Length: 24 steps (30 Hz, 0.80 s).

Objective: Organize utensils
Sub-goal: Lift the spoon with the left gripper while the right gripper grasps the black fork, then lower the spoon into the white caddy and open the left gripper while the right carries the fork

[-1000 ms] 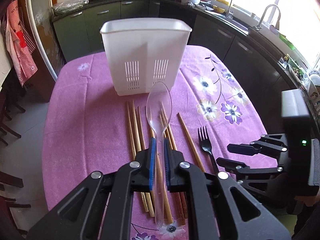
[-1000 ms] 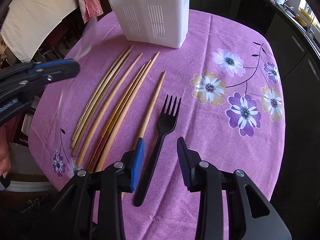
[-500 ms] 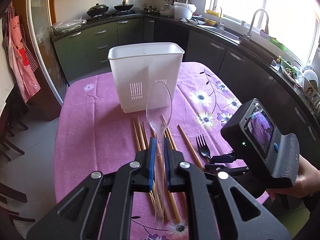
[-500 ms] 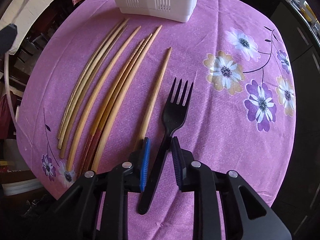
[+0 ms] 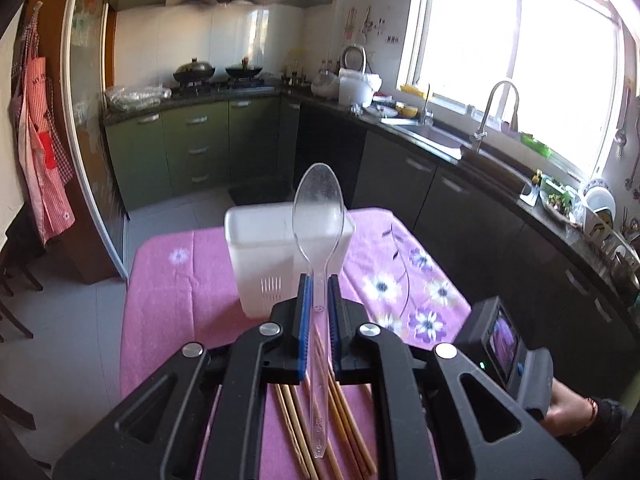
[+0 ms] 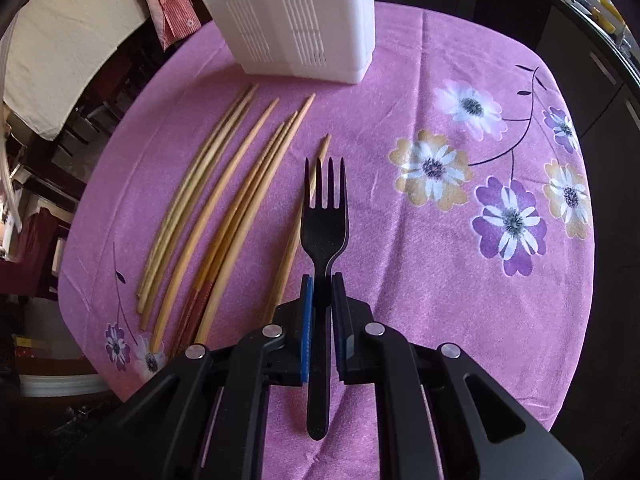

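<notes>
Above the table (image 6: 400, 300), both tools angled down: left tool (image 5: 318, 286) pinching spoon (image 5: 318, 216), right tool (image 6: 322, 284) pinching fork (image 6: 324, 220).

On the desk (image 6: 460, 280), under its pink flowered cloth (image 6: 400, 80), the utensils come to one clear plastic spoon (image 5: 318, 216), one black plastic fork (image 6: 324, 220) and seven wooden chopsticks (image 6: 224, 200): two lying close together at the far left, one alone beside them, three bunched in the middle, and one more partly behind the fork. There is one white plastic holder (image 6: 296, 20), showing two panels of slots on its front wall. Two grippers are in view, the left gripper (image 5: 318, 292) and the right gripper (image 6: 323, 292), each with two jaws.
</notes>
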Available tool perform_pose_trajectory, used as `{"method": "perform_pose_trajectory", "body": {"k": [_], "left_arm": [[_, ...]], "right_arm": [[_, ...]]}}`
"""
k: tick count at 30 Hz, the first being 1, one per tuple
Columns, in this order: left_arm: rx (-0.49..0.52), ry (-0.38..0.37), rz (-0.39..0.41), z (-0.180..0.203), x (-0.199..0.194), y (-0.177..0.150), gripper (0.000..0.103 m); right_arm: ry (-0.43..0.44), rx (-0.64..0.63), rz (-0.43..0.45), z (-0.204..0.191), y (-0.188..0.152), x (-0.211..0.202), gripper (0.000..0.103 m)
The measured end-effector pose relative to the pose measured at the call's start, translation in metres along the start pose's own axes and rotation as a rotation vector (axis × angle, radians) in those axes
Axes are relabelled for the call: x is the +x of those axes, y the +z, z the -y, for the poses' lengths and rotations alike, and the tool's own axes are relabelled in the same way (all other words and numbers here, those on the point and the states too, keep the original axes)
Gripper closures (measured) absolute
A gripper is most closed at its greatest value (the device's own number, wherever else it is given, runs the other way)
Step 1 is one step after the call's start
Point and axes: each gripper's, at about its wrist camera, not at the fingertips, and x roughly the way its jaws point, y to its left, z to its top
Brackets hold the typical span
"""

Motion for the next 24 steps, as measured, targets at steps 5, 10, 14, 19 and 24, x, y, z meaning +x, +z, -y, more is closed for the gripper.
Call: {"method": "perform_pose_trajectory", "body": {"k": [5,10,14,19,24], "left_arm": [[0.032,0.014,0.209,0.004,0.005,0.052,0.094],[-0.012,0.019,0.316,-0.007,0.045,0.085,0.094],[-0.02,0.09,0.336,-0.018,0.085,0.094,0.095],[0.001,0.138,0.314,-0.026,0.119,0.087,0.095],[0.011,0.138,0.241,-0.033,0.133,0.062,0.094]], "right_arm": [[0.088,0.036,0.102,0.014,-0.014,-0.024,0.093],[0.149,0.066,0.162,0.027,-0.036,-0.037,0.093],[0.181,0.092,0.19,0.027,-0.037,-0.044,0.093],[0.194,0.108,0.223,0.032,-0.036,-0.051,0.093],[0.194,0.096,0.267,0.031,-0.028,-0.064,0.093]]}}
